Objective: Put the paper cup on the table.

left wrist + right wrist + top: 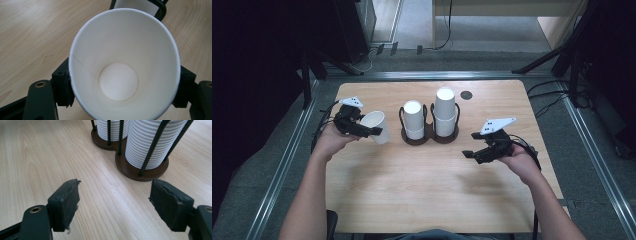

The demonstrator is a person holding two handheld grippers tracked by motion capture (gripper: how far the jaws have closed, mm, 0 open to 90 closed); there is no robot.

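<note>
Gripping a white paper cup point(376, 127) left of frame centre, the left tongs point(371, 131) pressed its sides above the tabletop point(422, 190). Right of it stood the cup holder point(430, 136) with two cup stacks. At the right, the right tongs point(468, 154) gaped wide, holding nothing.

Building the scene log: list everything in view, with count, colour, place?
paper cup: 1, white, held tilted in the left gripper, left of the holder
cup stacks: 2, white, upside down in the holder, right one taller
cup holder: 1, dark brown base with black wire uprights, table centre
table: 1, light wood
round port: 1, dark, far table edge
left gripper: 1, black, closed on the cup
right gripper: 1, black, open, over the table's right side
</note>
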